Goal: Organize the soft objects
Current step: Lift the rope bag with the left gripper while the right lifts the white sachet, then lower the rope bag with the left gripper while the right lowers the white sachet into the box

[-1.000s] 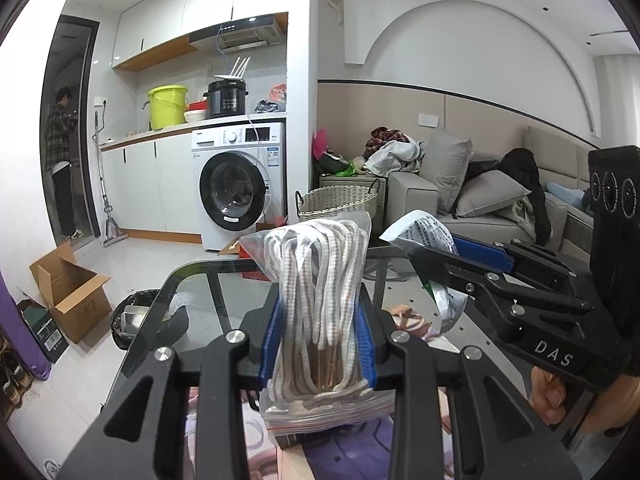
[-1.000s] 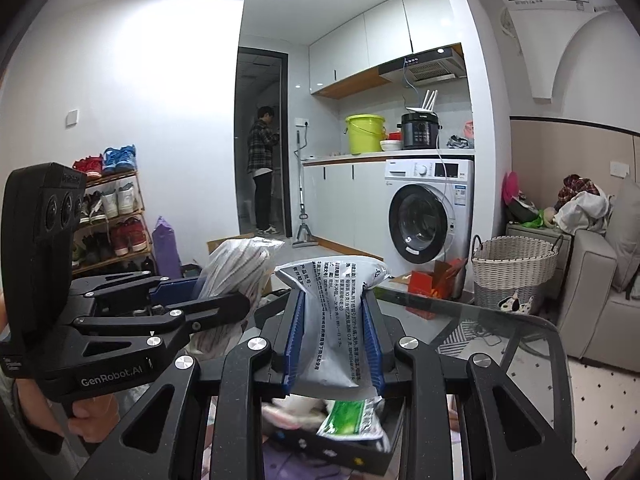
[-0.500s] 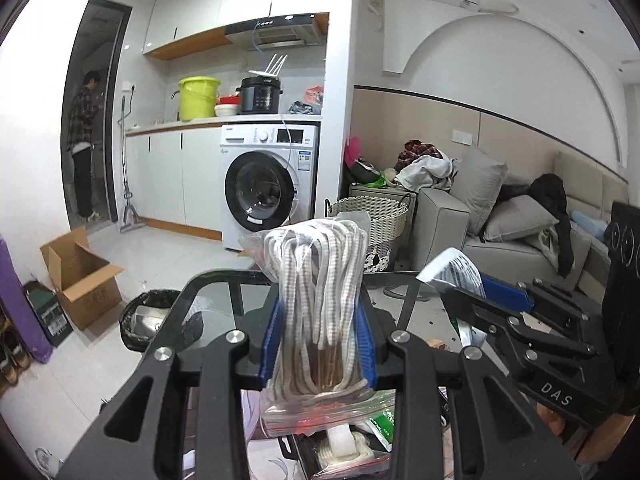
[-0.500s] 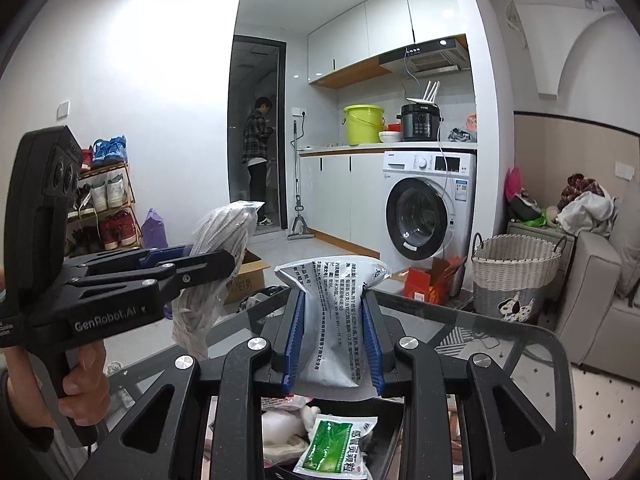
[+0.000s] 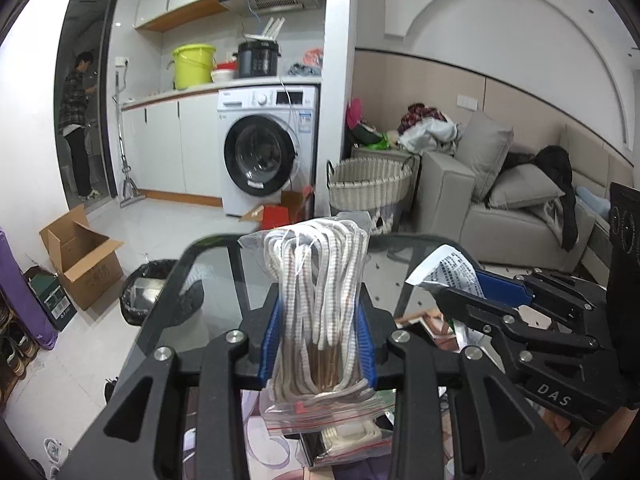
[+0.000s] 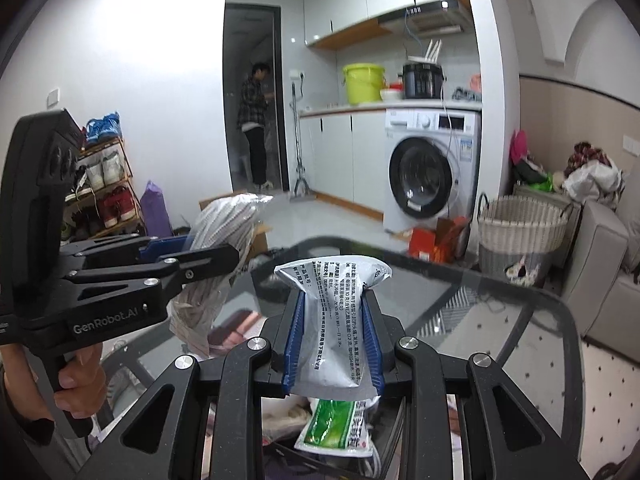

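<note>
Left tongs point(image 5: 318, 344): the blue-padded black tongs are pinching a clear zip bag stuffed with white braided cord point(image 5: 318, 300), its top standing up between the pads and its red-striped seal end hanging below.

Right tongs point(image 6: 333, 344): these are pressing on both sides of a white printed soft pouch point(image 6: 334, 320), holding it upright, the pouch bulging out above the pads.

Where the held things are: both are being kept up in the air above the dark glass table point(image 6: 500, 312), side by side and near each other but apart; from the right camera the cord bag point(image 6: 218, 256) is showing off to the left in the other tongs point(image 6: 224, 258).

Below the tongs: a green-and-white sachet point(image 6: 340, 428) and other small packets are lying directly underneath in what looks like a dark container; its edges are too hidden for me to say more. Another flat clear bag with a red seal point(image 5: 352, 440) is sitting under the left tongs.

Progress, as I am judging it: two soft items are lifted and not yet put down, and some are apparently already gathered below.

Left to do: I am guessing both need lowering into the pile and releasing.
</note>
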Tool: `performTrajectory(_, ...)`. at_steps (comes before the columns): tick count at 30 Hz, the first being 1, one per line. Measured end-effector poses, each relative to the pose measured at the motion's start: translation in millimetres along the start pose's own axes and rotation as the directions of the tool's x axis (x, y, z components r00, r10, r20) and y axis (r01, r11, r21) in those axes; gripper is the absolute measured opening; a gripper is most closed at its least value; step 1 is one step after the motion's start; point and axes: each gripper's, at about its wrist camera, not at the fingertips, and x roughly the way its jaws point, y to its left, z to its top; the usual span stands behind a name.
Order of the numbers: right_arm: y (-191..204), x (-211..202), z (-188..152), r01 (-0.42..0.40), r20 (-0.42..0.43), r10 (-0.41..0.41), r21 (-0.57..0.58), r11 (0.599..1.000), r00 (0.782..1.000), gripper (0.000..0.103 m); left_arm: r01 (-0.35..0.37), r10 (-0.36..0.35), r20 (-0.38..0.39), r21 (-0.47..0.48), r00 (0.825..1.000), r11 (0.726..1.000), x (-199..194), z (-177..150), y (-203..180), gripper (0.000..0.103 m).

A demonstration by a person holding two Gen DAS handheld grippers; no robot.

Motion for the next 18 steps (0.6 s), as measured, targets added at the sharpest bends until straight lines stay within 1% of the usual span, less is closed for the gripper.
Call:
performTrajectory(10,-14.4,24.8,-11.7,0.028,-0.109,-0.024,0.037,0.999,0.994,0.028,-0.008,0.008,-0.109,0.003,0.994,1.000,21.9,-7.6,-2.1,0.032)
performTrajectory(14,-20.7,36.7,-19.1,0.030,-0.168,-0.019,0.061,0.998,0.986,0.028,-0.003,0.003,-0.148,0.003,0.989,1.000,29.4,-11.0,-2.5,0.032)
performTrajectory(16,-23.2,44.7,-23.1,0.026,-0.213,-0.012,0.065,0.998,0.977,0.028,0.001,0.000,-0.168,0.007,0.986,1.000,33.5,-13.1,-3.8,0.032)
performTrajectory(18,-24.9,49.3,-26.9,0.028,-0.237,-0.012,0.066,0.997,0.972,0.028,0.004,-0.002,-0.194,0.011,0.981,1.000,38.9,-15.7,-5.0,0.032)
